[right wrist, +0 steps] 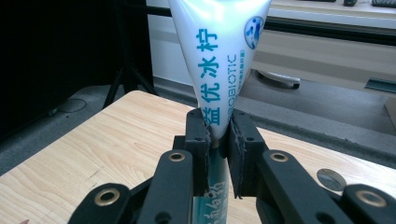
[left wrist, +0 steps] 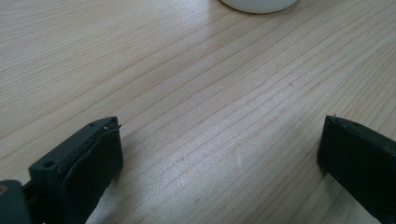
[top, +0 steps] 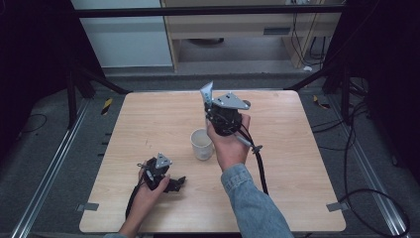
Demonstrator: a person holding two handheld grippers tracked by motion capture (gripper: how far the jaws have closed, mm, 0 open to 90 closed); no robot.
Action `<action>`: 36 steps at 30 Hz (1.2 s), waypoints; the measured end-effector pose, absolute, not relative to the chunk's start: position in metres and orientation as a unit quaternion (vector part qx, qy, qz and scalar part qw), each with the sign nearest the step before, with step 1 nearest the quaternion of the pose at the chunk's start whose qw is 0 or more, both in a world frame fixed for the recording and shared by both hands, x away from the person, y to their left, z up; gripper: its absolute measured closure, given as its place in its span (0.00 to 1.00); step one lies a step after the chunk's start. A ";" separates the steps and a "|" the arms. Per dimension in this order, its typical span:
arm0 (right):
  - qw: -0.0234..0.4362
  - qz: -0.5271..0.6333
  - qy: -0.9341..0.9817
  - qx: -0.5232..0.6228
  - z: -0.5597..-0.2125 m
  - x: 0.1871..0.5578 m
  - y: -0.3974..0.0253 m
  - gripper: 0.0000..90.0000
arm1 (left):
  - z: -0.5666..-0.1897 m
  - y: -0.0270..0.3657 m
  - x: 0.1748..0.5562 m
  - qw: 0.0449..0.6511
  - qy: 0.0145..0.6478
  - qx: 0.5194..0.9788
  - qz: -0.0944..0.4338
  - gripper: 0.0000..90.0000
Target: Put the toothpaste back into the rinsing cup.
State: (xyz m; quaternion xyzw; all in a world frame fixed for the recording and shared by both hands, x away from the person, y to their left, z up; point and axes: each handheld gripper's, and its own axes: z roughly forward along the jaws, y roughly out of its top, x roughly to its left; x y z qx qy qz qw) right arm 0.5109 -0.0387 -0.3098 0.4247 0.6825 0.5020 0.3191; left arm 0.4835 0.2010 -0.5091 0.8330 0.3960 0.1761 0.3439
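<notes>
Container first: we see one white cup [top: 202, 144] standing upright near the middle of the wooden table [top: 148, 119]; from the high view its inside looks pale, and we can't tell whether anything is in it. Its base edge also shows at the top of the left gripper view [left wrist: 258, 5], well ahead of that gripper's jaws. The tube [right wrist: 219, 56], white with blue print and the word PROBIOTIC, is clamped in the right gripper [right wrist: 218, 135]: both jaws are pressed against it from either side, pinching it where it narrows, with the wide flat crimped end pointing up and away from the hand and the lower part running down between the jaws. In the high view the tube's end [top: 206, 92] sticks up above the right gripper [top: 225, 116], which we hold off the table just beside and behind the cup, on its right side; the tube isn't over the cup mouth as far as we can tell. A small round coin-like disc [right wrist: 331, 179] lies on the table past the right gripper. The left gripper [top: 163, 178] sits low at the near left of the table, well apart from the cup; its jaws stand wide apart [left wrist: 219, 154] with bare wood between them, nothing held.
</notes>
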 end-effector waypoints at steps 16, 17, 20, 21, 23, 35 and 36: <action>0.307 0.502 0.689 0.423 -0.324 0.518 -0.025 0.88 | -0.509 0.201 0.483 0.344 0.397 0.833 0.176 0.00; 0.304 0.502 0.690 0.425 -0.326 0.519 -0.024 0.88 | -0.509 0.201 0.483 0.344 0.397 0.833 0.176 0.00; 0.298 0.498 0.693 0.428 -0.333 0.523 -0.021 0.88 | -0.509 0.201 0.483 0.345 0.396 0.833 0.176 0.00; 0.296 0.497 0.693 0.430 -0.336 0.524 -0.020 0.88 | -0.509 0.201 0.483 0.345 0.396 0.832 0.176 0.00; 0.295 0.496 0.694 0.430 -0.338 0.525 -0.020 0.88 | -0.509 0.201 0.483 0.345 0.396 0.833 0.176 0.00; 0.283 0.485 0.703 0.437 -0.364 0.532 -0.015 0.88 | -0.509 0.201 0.483 0.344 0.395 0.833 0.175 0.00; 0.281 0.483 0.704 0.439 -0.369 0.532 -0.014 0.88 | -0.509 0.201 0.483 0.344 0.395 0.833 0.175 0.00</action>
